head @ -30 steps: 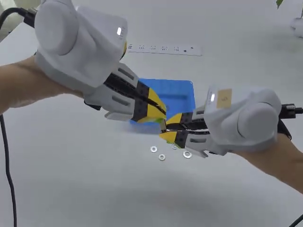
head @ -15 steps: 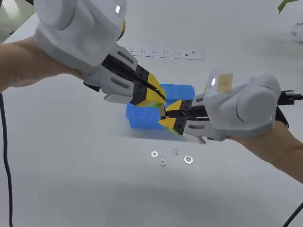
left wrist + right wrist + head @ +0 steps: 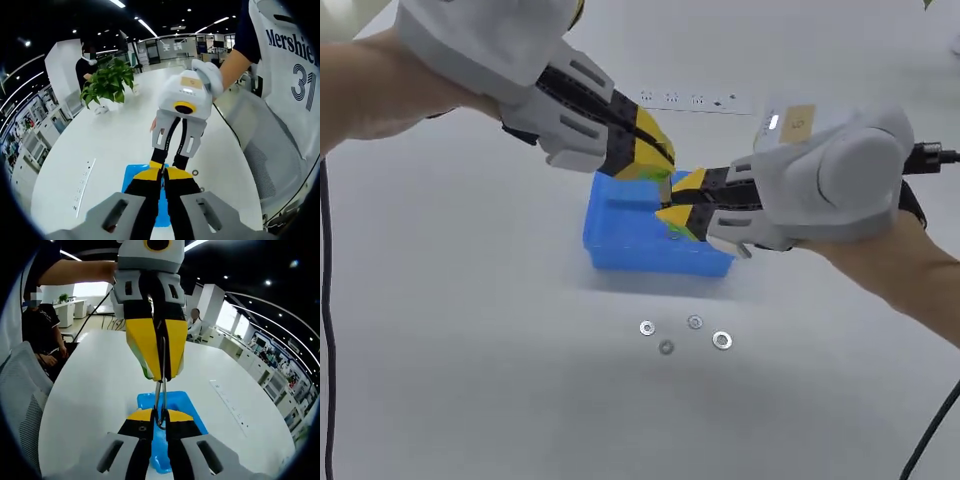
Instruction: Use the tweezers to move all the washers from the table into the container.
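Thin metal tweezers [image 3: 161, 385] run from my left gripper's yellow jaws down into my right gripper's [image 3: 160, 419] jaws, and both are shut on them. In the head view the left gripper [image 3: 660, 165] comes in from the upper left and the right gripper [image 3: 672, 208] from the right. Their tips meet above the blue container [image 3: 620, 250]. Whether the tweezers' tip carries a washer I cannot tell. Several washers [image 3: 666, 347] lie on the white table in front of the container. In the left gripper view my left gripper [image 3: 163, 175] points at the right gripper over the container [image 3: 131, 177].
A white power strip [image 3: 695, 100] lies on the table behind the container. A black cable [image 3: 328, 300] runs along the left edge. Potted plants [image 3: 107, 85] stand at the table's far end, and people sit beyond it.
Both grippers have risen from just above the washers and moved back over the blue container, still joined on the tweezers. The washers on the table lie as before.
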Motion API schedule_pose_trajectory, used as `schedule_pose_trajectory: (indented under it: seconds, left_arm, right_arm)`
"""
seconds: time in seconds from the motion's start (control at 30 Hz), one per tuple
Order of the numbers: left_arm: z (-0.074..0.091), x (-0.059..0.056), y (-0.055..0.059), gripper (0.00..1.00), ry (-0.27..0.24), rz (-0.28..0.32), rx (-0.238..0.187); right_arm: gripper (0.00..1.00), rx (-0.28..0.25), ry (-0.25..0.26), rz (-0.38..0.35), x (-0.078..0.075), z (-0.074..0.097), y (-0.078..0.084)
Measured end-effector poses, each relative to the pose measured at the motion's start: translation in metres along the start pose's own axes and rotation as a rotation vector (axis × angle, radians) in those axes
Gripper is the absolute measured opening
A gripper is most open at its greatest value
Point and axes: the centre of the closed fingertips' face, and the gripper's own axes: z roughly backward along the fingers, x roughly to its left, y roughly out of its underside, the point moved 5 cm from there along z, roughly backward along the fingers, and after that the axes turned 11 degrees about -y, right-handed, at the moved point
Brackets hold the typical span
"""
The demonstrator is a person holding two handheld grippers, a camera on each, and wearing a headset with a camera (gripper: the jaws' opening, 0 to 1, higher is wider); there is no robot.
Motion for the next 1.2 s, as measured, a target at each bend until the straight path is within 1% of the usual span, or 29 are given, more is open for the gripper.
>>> schedule_pose_trajectory:
  seconds: [0.07,0.17,0.33,0.47,0.57,0.67,0.8,0.9,1.2]
  left_arm:
    - [-0.005,0.004,0.005,0.06,-0.004,0.003,0.005]
    - [-0.012,0.01,0.012,0.06,-0.005,0.024,0.016]
    - [-0.024,0.02,0.029,0.06,-0.001,0.056,0.034]
    - [-0.031,0.024,0.042,0.06,0.003,0.065,0.048]
    - [-0.036,0.024,0.052,0.06,0.018,0.077,0.065]
    - [-0.039,0.025,0.061,0.07,0.018,0.107,0.068]
    - [-0.044,0.021,0.068,0.07,0.024,0.121,0.074]
    - [-0.045,0.02,0.071,0.07,0.028,0.131,0.08]
    - [-0.046,0.019,0.072,0.07,0.013,0.147,0.077]
  right_arm:
    - [0.1,0.008,0.001,0.003,-0.004,-0.003,0.004]
    - [0.1,0.015,-0.006,-0.009,-0.011,-0.01,0.011]
    - [0.1,0.023,-0.024,-0.03,-0.019,-0.022,0.022]
    - [0.1,0.037,-0.037,-0.044,-0.024,-0.033,0.032]
    - [0.1,0.05,-0.049,-0.056,-0.026,-0.041,0.04]
    - [0.1,0.057,-0.062,-0.071,-0.026,-0.049,0.046]
    - [0.1,0.066,-0.072,-0.085,-0.027,-0.054,0.053]
    - [0.1,0.072,-0.083,-0.087,-0.024,-0.057,0.057]
    - [0.1,0.076,-0.08,-0.093,-0.026,-0.058,0.06]
